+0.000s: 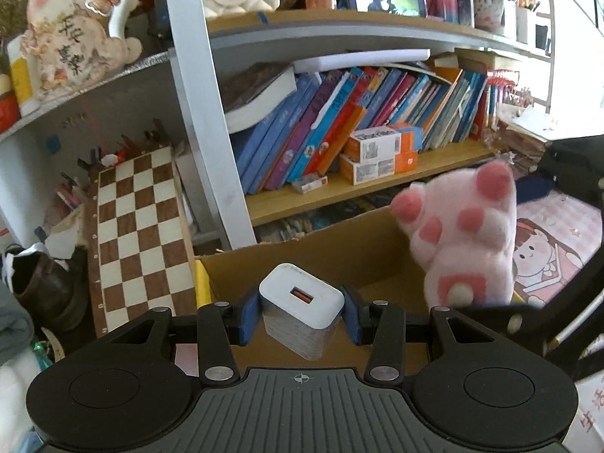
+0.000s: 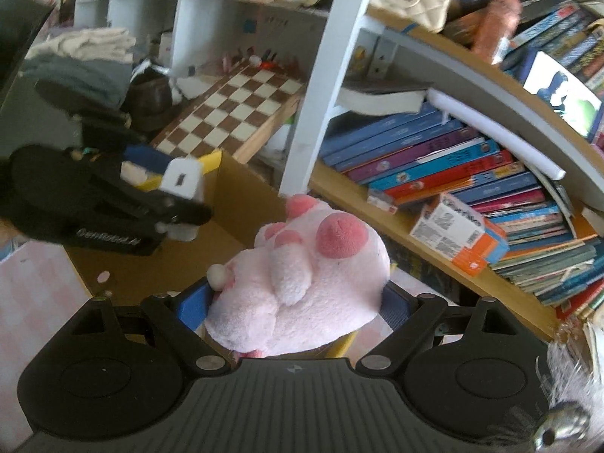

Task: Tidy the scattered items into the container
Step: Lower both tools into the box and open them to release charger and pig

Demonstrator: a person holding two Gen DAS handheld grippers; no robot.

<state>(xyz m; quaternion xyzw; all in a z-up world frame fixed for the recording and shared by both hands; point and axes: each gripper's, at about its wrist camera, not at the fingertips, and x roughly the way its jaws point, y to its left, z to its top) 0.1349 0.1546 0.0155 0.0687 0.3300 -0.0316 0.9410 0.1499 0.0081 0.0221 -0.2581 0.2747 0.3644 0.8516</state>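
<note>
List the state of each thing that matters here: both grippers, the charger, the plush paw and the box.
left gripper: shut on the white charger, over the box.
right gripper: shut on the pink plush paw.
cardboard box: open at the top; the inside is mostly hidden.

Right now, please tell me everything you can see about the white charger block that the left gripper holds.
The charger block is a small white plastic cuboid with rounded corners. One red-orange USB port sits in the face turned towards the left wrist camera. It is held between the blue-padded fingers of the left gripper, which press on its two opposite sides. It hangs above the open cardboard box, not touching it. No plug prongs or cable show. The pink plush paw is nearby, apart from it.
</note>
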